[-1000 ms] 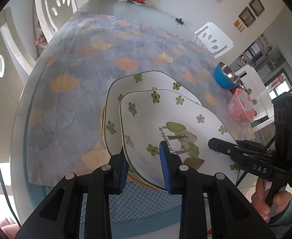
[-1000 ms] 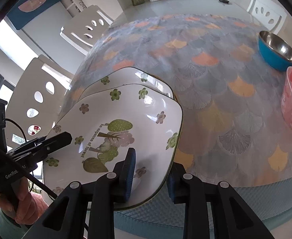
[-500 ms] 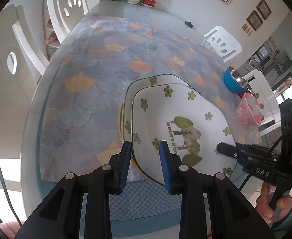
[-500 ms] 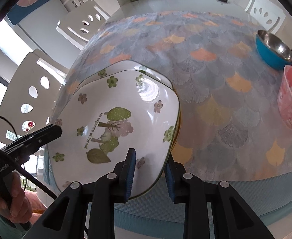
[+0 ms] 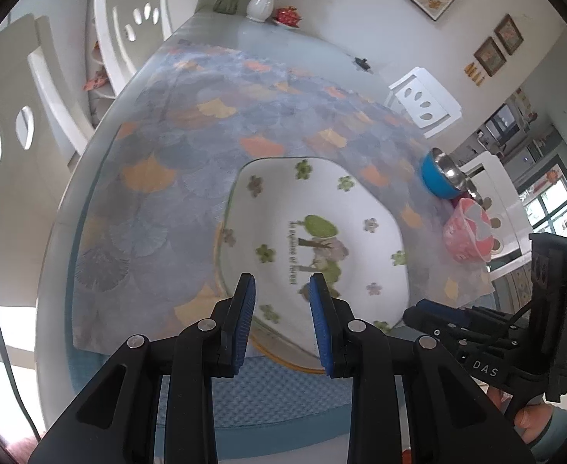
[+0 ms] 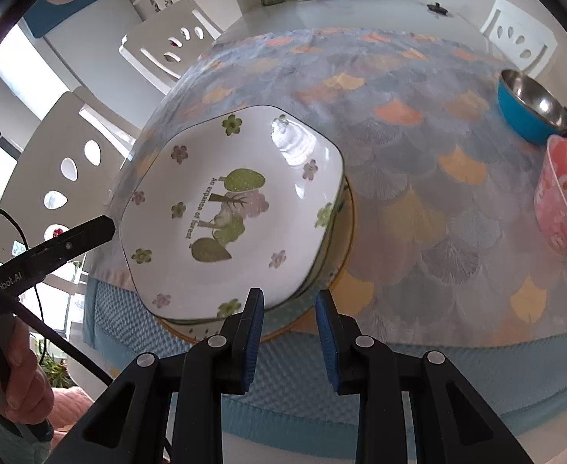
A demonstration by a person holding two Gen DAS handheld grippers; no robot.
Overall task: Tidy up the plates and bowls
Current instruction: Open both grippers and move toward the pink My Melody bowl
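A white plate with green flowers and a tree picture (image 5: 314, 232) (image 6: 229, 208) lies on top of a stack of plates near the table's front edge; a yellow-rimmed plate (image 6: 347, 239) shows under it. My left gripper (image 5: 281, 301) is open and empty, just in front of the stack's near edge. My right gripper (image 6: 289, 313) is open and empty, at the stack's front right edge. A blue bowl with a steel inside (image 5: 440, 178) (image 6: 526, 110) and a pink bowl (image 5: 467, 234) (image 6: 565, 197) stand to the right.
The table (image 6: 360, 7) carries a fan-patterned cloth (image 6: 418, 154). White chairs (image 6: 167, 46) stand around it. A white vase (image 5: 262, 0) and a small red dish (image 5: 288, 15) stand at the far end.
Both grippers let go of the flowered plate, which now lies squarely on the stack. Both have opened and drawn back toward the table's front edge.
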